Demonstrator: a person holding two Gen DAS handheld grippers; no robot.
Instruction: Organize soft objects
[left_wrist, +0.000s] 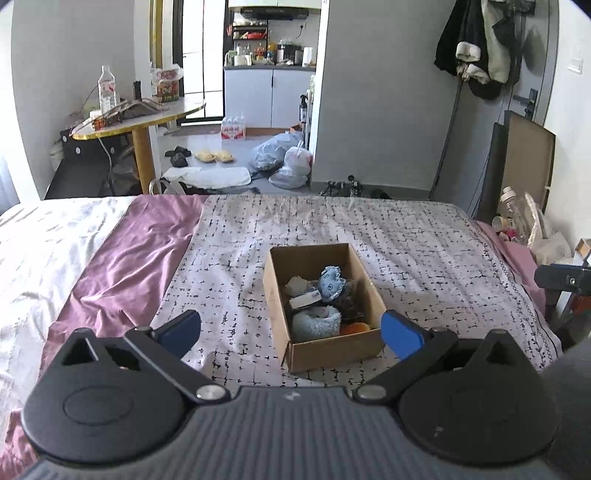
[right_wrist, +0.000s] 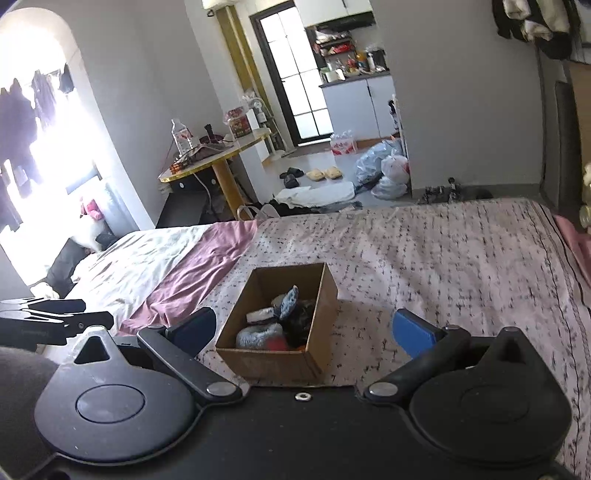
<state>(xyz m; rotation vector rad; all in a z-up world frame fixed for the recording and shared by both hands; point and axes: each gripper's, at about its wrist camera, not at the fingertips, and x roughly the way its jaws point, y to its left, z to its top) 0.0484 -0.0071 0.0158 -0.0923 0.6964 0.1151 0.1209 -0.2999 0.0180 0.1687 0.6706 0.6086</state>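
Note:
An open cardboard box (left_wrist: 275, 295) sits on the patterned bed cover (left_wrist: 424, 251). It holds several soft things: a light blue plush toy (left_wrist: 330, 281), a fluffy blue-grey ring (left_wrist: 317, 323), a dark item and something orange (left_wrist: 355, 328). My left gripper (left_wrist: 291, 332) is open and empty, its blue pads either side of the box's near end. In the right wrist view the box (right_wrist: 258, 360) lies just ahead, the fluffy ring (right_wrist: 255, 336) inside. My right gripper (right_wrist: 304, 330) is open and empty, hovering near the box's front edge.
A purple sheet (left_wrist: 122, 266) and white duvet (left_wrist: 40, 251) lie left on the bed. Beyond the bed's far edge stand a round table (left_wrist: 147, 114), bags (left_wrist: 284, 158) and slippers on the floor. The left gripper shows at the left (right_wrist: 55, 319) in the right wrist view.

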